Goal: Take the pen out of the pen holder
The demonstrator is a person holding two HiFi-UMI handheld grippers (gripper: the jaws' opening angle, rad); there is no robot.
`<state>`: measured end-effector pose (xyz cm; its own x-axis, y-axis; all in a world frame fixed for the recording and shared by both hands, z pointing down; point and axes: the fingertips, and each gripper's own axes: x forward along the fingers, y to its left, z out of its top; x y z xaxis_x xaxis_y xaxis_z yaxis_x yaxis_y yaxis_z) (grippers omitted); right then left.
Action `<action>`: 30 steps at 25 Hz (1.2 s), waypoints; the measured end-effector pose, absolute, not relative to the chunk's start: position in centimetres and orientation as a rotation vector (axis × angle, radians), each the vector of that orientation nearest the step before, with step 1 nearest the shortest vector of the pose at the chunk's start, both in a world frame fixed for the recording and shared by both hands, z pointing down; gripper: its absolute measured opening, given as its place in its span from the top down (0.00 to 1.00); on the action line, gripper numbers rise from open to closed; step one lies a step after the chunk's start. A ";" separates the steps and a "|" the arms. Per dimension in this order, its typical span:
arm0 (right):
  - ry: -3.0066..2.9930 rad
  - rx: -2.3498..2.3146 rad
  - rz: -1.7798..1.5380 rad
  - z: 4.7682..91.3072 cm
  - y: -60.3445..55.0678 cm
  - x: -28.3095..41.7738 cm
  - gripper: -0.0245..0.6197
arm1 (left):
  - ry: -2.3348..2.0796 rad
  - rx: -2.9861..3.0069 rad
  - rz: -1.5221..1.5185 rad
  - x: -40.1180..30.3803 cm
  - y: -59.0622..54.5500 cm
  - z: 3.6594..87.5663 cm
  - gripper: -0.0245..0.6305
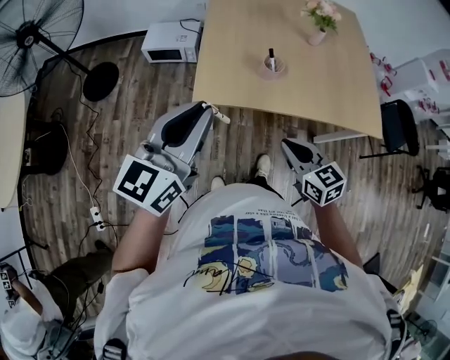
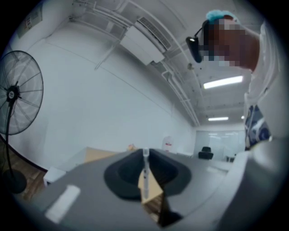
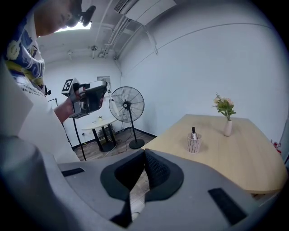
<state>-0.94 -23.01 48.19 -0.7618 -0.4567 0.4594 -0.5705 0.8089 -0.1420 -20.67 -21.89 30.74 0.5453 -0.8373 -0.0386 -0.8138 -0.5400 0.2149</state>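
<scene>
A white mesh pen holder [image 1: 273,66] [image 3: 193,143] stands on the wooden table [image 1: 330,77], with a black pen [image 1: 271,55] [image 3: 193,130] upright in it. My left gripper [image 1: 208,107] [image 2: 145,155] is held level over the floor, short of the table's near edge. It is shut on a thin white pen [image 1: 220,115] [image 2: 145,173] that stands upright between its jaws. My right gripper [image 1: 290,145] [image 3: 144,151] points down and forward near the table's front edge. Its jaw tips meet with nothing between them.
A vase of pink flowers [image 1: 318,20] [image 3: 227,122] stands far back on the table. A standing fan [image 1: 34,34] [image 3: 126,105], a white microwave [image 1: 171,42], cables and a power strip [image 1: 95,215] are on the floor to the left. A black chair [image 1: 399,126] is at the right.
</scene>
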 end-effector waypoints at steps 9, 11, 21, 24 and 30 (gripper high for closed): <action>-2.589 0.793 0.360 47.8 -22.0 -1.2 0.95 | -1.372 2.631 -0.217 -20.5 -20.8 30.5 0.89; -2.593 0.793 0.354 47.6 -21.9 -1.4 0.95 | -1.369 2.633 -0.219 -20.6 -20.6 30.4 0.89; -2.597 0.793 0.332 47.0 -21.4 -1.6 0.95 | -1.349 2.639 -0.234 -20.3 -19.7 30.1 0.89; -2.595 0.798 0.330 47.1 -21.6 -1.5 0.95 | -1.344 2.638 -0.240 -20.3 -19.6 30.1 0.89; -2.590 0.796 0.332 47.3 -21.6 -1.3 0.95 | -1.337 2.636 -0.240 -20.0 -19.4 30.1 0.89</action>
